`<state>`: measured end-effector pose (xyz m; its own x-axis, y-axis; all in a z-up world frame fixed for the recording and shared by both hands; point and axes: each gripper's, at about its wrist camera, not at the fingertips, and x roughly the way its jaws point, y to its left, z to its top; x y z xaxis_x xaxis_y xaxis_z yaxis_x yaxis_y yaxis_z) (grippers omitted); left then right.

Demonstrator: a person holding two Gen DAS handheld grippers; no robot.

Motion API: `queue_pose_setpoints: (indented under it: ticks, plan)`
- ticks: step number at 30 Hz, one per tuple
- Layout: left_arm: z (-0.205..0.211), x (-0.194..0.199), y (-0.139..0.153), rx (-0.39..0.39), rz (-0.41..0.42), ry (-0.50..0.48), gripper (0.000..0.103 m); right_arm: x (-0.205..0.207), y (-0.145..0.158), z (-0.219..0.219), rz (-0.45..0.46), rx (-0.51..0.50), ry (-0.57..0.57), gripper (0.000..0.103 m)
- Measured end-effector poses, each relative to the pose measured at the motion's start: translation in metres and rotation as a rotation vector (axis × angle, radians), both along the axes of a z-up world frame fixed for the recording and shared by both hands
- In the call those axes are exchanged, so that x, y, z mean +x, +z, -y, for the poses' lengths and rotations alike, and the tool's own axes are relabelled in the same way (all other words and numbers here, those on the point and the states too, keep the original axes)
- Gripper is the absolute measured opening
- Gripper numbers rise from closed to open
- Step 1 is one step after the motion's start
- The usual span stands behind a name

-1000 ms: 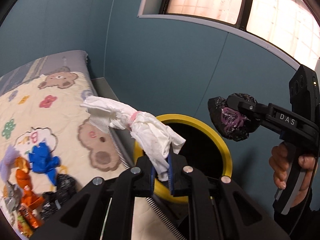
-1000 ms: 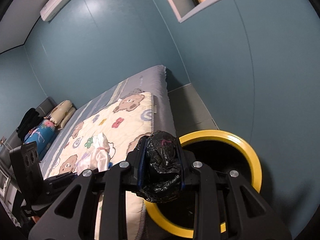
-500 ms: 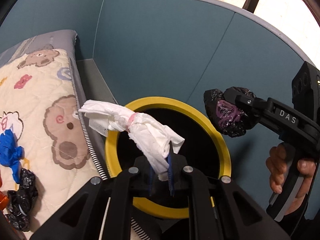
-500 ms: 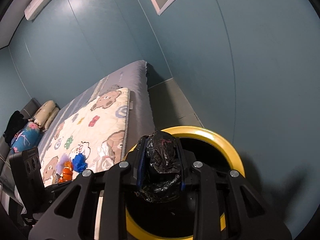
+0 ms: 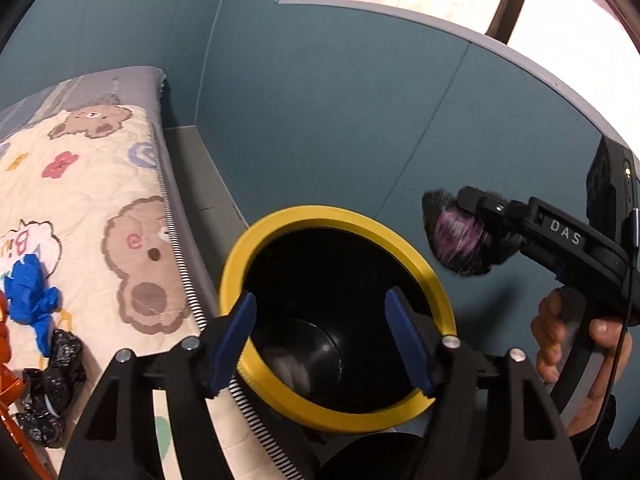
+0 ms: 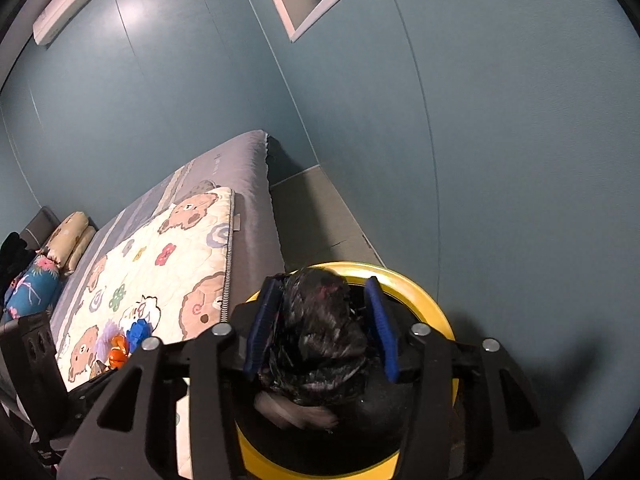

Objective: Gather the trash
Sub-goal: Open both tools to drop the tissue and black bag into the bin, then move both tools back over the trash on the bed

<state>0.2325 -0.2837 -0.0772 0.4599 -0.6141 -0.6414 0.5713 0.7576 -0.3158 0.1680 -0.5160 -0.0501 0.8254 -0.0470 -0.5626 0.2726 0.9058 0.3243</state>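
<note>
While both claws have just been opening over the bin (image 5: 256, 240), left claw (image 5: 322, 338) gapes empty; right claw (image 6: 322, 326) loosens around black wad (image 6: 320, 336).

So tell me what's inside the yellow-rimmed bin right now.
Inside the yellow-rimmed bin, a blurred pale wad shows against the black bottom. Seen from the right gripper, the crumpled black bag between its fingers covers much of the opening; the rest is too dark to tell.
</note>
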Motion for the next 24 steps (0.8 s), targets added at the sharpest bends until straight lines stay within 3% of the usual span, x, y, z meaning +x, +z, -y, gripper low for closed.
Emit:
queue_pose_setpoints:
  ticks: [4, 16, 18, 20, 24]
  plan:
    - [-0.012, -0.002, 0.005, -0.008, 0.004, 0.031, 0.073, 0.000, 0.002, -0.002, -0.007, 0.010, -0.002, 0.057]
    - [-0.081, -0.013, 0.021, 0.018, 0.103, 0.174, 0.089, -0.013, 0.009, -0.040, 0.018, -0.033, 0.042, 0.061]
    - [-0.097, -0.015, 0.024, 0.020, 0.122, 0.206, 0.091, -0.015, 0.011, -0.052, 0.036, -0.047, 0.068, 0.065]
    - [-0.114, -0.017, 0.027, 0.023, 0.133, 0.239, 0.093, -0.017, 0.014, -0.065, 0.068, -0.052, 0.094, 0.080]
    - [-0.151, -0.024, 0.033, 0.031, 0.160, 0.308, 0.095, -0.019, 0.022, -0.091, 0.111, -0.050, 0.160, 0.083]
